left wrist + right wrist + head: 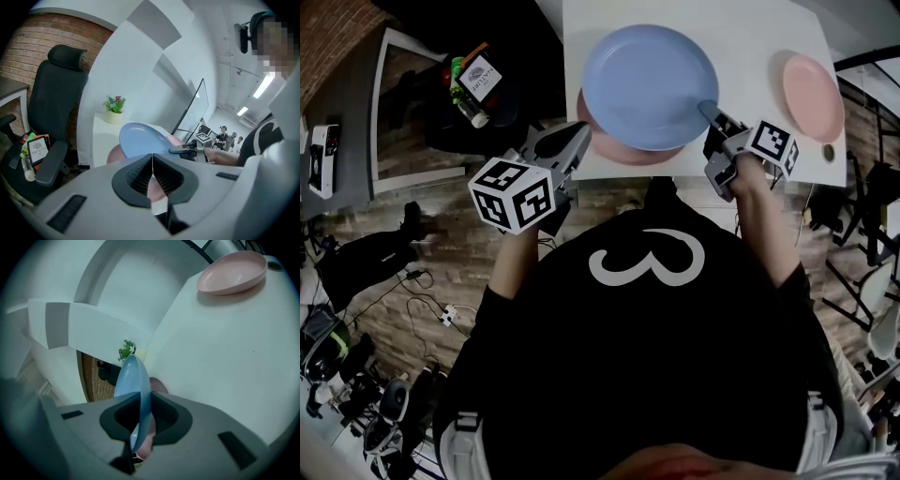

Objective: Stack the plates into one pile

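L tool (570, 142): jaws together, empty, at near edge of tabletop (750, 56). Blue plate (649, 86) sits over pink plate (614, 150), its rim clamped by R tool (711, 114). 2nd pink plate (813, 97) far right, well apart.

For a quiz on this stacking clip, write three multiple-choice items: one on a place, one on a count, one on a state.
1. Where is the blue plate?
A) over a pink plate at the table's near edge
B) on the floor
C) under the table

2. How many plates are in view?
A) two
B) three
C) five

3. The right gripper is
A) open and empty
B) shut on the blue plate's rim
C) out of view

Answers:
1 A: the head view shows pink rim under the blue plate.
2 B: blue, the pink one beneath it, and a second pink plate at the right.
3 B: the right gripper view shows the rim clamped between its jaws.
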A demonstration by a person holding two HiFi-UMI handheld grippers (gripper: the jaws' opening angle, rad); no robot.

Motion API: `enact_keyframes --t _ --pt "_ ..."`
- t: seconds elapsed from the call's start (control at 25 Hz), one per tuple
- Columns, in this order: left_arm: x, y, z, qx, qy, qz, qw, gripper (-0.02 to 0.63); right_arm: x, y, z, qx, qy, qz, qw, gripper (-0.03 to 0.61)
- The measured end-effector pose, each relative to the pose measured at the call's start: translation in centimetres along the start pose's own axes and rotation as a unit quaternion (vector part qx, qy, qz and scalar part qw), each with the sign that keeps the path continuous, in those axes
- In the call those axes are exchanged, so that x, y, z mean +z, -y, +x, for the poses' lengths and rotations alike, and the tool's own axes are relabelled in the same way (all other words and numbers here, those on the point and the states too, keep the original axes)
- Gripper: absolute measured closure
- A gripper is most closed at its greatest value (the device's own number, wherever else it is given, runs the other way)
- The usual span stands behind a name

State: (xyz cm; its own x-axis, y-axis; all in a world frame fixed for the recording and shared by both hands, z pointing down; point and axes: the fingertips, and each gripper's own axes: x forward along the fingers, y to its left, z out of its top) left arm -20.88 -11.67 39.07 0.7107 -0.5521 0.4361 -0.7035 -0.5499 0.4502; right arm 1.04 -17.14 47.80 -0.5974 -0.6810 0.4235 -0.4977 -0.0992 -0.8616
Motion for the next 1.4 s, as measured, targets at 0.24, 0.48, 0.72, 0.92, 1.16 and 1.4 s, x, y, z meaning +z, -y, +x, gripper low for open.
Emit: enact_keyframes --t 0.24,0.48,0.72,0.92,1.16,1.4 --pt "-1.3 0.3 -1.1 0.001 -0.002 -0.002 1.0 0.597 -1.9 1.0 -0.3 -0.01 -0.006 0.001 1.0 0.52" --pt "-2.5 -0.1 -2.2 0.004 -0.005 -0.008 0.9999 0.597 -3.7 1.6 0.1 -0.026 -0.014 -0.009 1.0 0.517" --pt "-3.5 -0.7 -3.3 0.005 -0.006 -0.017 0.9998 0.597 -5.5 2.1 0.5 -0.037 -0.023 -0.005 0.999 0.512" --pt "-4.0 -0.9 -4.0 0.007 -0.006 -0.025 0.9996 0.597 -5.7 2.2 0.4 -0.051 -0.024 -0.006 0.998 0.509" --pt "-4.8 -1.2 -5.0 0.007 0.0 -0.033 0.9994 0.597 -5.8 1.8 0.3 -0.06 -0.026 -0.034 0.997 0.491" --pt "-5.3 -0.9 -5.6 0.002 0.006 -0.03 0.9995 0.597 -6.9 1.3 0.1 -0.059 -0.034 -0.047 0.997 0.461"
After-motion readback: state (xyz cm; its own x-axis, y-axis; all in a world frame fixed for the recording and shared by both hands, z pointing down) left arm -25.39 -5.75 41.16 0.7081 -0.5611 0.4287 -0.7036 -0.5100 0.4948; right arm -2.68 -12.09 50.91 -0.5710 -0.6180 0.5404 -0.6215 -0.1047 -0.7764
